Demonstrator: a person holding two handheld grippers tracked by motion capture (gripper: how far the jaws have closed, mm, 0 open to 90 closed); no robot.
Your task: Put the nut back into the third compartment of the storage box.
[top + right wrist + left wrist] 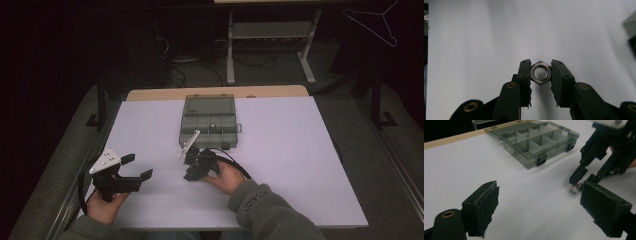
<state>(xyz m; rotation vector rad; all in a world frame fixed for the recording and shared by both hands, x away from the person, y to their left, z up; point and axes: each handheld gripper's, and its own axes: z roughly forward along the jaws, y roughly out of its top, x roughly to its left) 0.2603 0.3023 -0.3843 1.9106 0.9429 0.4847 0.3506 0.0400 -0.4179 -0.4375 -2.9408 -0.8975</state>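
Nearest the right gripper view's lens, the right claw was clamped on a steel hex nut, its pads pressing two opposite flats while the nut lay flat on the white worktop, bore facing up. From the high view, the open compartment box sat just beyond that claw, farther up the worktop (so the carry would likely run forward and slightly left). The left claw rested well apart to the left, jaws spread wide and holding nothing.
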